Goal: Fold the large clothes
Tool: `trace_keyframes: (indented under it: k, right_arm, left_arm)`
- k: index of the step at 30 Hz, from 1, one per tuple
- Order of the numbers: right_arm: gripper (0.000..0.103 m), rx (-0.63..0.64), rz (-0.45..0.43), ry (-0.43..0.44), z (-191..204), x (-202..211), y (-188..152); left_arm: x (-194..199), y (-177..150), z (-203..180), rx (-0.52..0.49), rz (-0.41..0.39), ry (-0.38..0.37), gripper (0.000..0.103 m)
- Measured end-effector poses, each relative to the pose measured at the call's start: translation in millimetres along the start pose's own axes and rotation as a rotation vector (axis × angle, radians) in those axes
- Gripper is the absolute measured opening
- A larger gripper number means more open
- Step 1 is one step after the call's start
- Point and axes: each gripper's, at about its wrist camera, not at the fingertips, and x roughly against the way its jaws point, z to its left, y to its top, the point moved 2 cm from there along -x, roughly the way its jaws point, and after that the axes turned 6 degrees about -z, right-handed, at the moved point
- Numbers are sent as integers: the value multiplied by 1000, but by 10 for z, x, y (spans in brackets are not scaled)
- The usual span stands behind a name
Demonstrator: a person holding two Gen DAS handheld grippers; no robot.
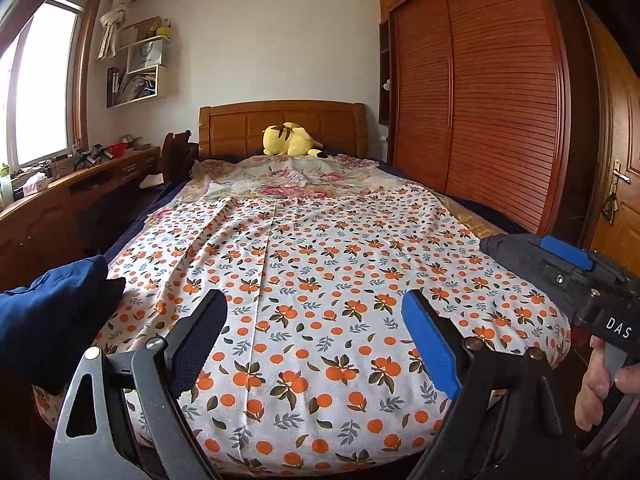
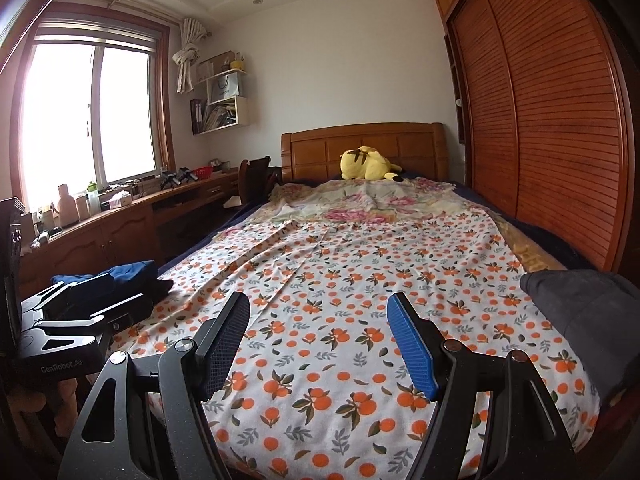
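Both tongs hang over the foot of the bed (image 1: 320, 360), the left tongs (image 1: 316, 340) and right tongs (image 2: 320, 344) each spread apart and holding nothing. A blue garment (image 1: 48, 312) lies bunched at the bed's left corner, a dark grey garment (image 2: 592, 312) at its right. Whether these await folding or are finished, I cannot tell.

Left claw (image 1: 314, 312) spread empty above orange-print sheet (image 1: 320, 264), navy garment (image 1: 52, 312) at left
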Motion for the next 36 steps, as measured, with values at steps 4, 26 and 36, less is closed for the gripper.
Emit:
trace_keyframes:
  k: [4,26,36]
  right_arm:
    - [73,-1,0,2,-44,18,17]
    - [73,7,8,15,-137,48,53]
    - [73,5,8,24,-160,54,44]
  left_arm:
    - [0,3,5,2,-1,0,90]
    - [22,24,15,-2,-4,1,90]
    - [46,33,-14,-6,-10,3,90]
